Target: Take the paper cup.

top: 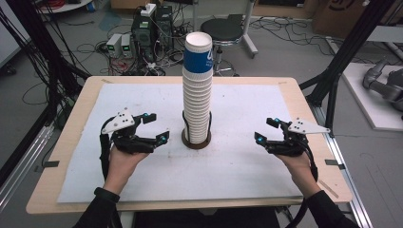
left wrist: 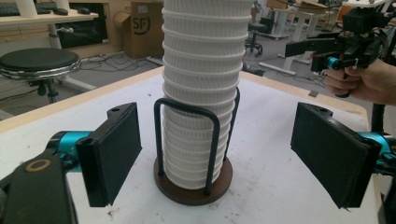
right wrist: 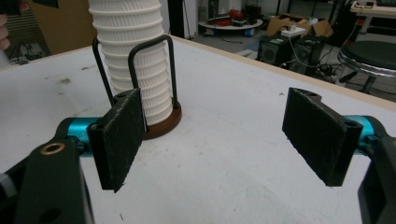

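At the near edge of the white-covered wooden tabletop (top: 142, 180), two hands each hold one black two-jaw gripper: the left gripper (top: 156, 127) and the right gripper (top: 266, 130). Both stand with jaws apart and nothing between the pads, well clear of everything on either side. Between them, at the middle of the tabletop, stands one round dark-brown wooden cup holder with black wire loops (top: 196, 139); two loops show in the left gripper view. It holds one tall upright stack of white ribbed paper cups (top: 197, 95), too many to count surely, topped by one cup with a blue band (top: 198, 58). Bare white surface lies all around the holder, with wide room left, right and in front. Beyond the far edge, on the floor, are one black round stool (top: 221, 29) and some electronics boxes with cables (top: 142, 38).
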Tool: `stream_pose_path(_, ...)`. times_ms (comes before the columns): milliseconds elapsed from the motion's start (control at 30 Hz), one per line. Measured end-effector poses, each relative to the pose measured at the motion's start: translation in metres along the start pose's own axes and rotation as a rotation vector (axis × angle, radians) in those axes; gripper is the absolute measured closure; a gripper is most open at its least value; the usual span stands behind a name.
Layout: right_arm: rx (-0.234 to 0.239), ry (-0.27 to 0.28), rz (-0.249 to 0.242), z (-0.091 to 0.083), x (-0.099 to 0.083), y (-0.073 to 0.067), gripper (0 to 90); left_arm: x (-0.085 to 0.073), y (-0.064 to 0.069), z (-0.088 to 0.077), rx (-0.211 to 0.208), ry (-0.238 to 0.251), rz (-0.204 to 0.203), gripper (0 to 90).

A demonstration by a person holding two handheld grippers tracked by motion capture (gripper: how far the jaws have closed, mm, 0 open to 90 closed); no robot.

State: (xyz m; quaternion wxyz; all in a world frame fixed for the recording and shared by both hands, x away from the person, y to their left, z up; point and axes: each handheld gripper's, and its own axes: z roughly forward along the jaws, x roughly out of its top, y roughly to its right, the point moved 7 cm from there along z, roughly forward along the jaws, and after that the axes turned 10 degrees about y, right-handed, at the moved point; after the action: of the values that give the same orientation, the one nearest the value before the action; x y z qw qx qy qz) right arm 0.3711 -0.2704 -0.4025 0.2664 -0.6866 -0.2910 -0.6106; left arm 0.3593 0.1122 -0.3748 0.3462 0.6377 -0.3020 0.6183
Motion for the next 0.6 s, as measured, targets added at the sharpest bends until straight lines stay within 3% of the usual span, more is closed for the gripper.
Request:
stream_pose_path(433, 0.011, -0.018, -0.011, 0.005, 0.0, -0.003, 21.8, 0.035, 0.001, 0.014, -0.018, 0.02, 0.028, 15.9)
stream_pose_path(600, 0.01, -0.019, -0.016, 0.006, -0.001, -0.003, 21.8, 0.047, 0.003, 0.023, -0.043, 0.03, 0.015, 15.9)
